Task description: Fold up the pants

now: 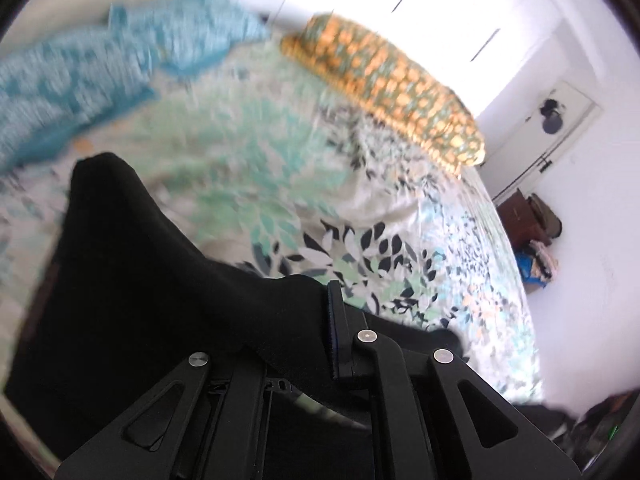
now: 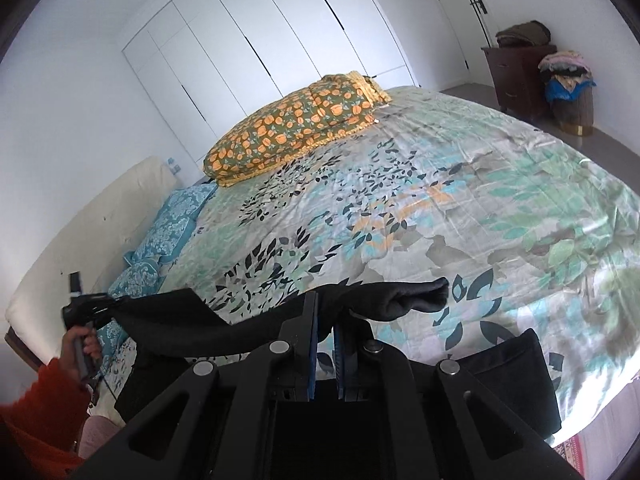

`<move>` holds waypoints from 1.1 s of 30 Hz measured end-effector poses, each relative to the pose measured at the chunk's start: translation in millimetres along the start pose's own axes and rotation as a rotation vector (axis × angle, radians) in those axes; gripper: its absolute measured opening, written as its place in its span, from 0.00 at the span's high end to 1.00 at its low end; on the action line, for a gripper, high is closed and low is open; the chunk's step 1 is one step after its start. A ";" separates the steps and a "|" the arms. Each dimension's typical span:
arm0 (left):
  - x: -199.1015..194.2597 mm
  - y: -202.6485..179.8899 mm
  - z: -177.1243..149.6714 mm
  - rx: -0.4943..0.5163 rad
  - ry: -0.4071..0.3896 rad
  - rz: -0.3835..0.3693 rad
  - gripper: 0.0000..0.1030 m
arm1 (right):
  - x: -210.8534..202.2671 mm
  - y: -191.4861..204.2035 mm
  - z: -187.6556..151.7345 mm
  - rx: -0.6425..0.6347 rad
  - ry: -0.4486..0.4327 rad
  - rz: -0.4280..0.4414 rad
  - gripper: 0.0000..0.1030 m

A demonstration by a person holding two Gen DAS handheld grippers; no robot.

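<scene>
A: Start with the big things. What does each view give?

B: The right wrist view shows the bed (image 2: 460,184) sharply, with its leafy floral cover. At its far side lies an orange-flowered pillow (image 2: 296,128), and blue patterned pillows (image 2: 168,224) sit at the left by a cream headboard (image 2: 88,236). White wardrobe doors (image 2: 248,48) stand behind. The left wrist view has the same bed, but blurred.

A: And the pants?

B: The black pants (image 2: 192,322) stretch across the near edge of the bed, lifted between the two tools. Only the right wrist view shows that whole span. In the left wrist view the cloth fills the near left as one dark mass.

A: The right tool?

B: The right tool (image 2: 326,344) has its jaws narrow, pinching a bunched fold of the pants that sticks out to the right.

A: The left?

B: The left tool (image 1: 320,328) is clamped on the pants, with the cloth draped over its left finger. Only the right wrist view shows the hand (image 2: 82,346) gripping its handle, below it an orange sleeve (image 2: 40,412).
</scene>
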State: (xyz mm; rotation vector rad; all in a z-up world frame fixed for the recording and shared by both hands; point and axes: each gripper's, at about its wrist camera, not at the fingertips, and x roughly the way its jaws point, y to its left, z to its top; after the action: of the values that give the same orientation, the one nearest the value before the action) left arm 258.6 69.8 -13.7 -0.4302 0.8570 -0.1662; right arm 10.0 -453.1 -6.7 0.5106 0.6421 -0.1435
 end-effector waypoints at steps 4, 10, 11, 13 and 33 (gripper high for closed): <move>-19.7 25.1 -99.8 0.035 0.088 0.113 0.92 | 44.6 -27.7 -19.7 -0.027 0.248 -0.100 0.93; 35.7 45.9 -200.4 -0.046 0.421 0.086 0.93 | 87.5 -78.3 -63.5 -0.054 0.580 -0.265 0.93; 35.4 39.8 -198.2 -0.023 0.418 0.081 0.92 | 86.3 -79.7 -62.8 -0.062 0.594 -0.278 0.93; 35.7 32.9 -192.5 -0.004 0.414 0.064 0.92 | 83.5 -84.3 -63.4 -0.078 0.618 -0.307 0.93; 48.8 33.1 -201.7 0.014 0.473 0.016 0.92 | 44.4 -157.8 -55.7 0.305 0.538 -0.067 0.18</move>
State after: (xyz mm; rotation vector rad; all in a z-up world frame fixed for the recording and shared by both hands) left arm 135.8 24.0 -177.9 -0.3753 1.3222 -0.2653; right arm -29.1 -561.0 -136.3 0.8339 1.1737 -0.1693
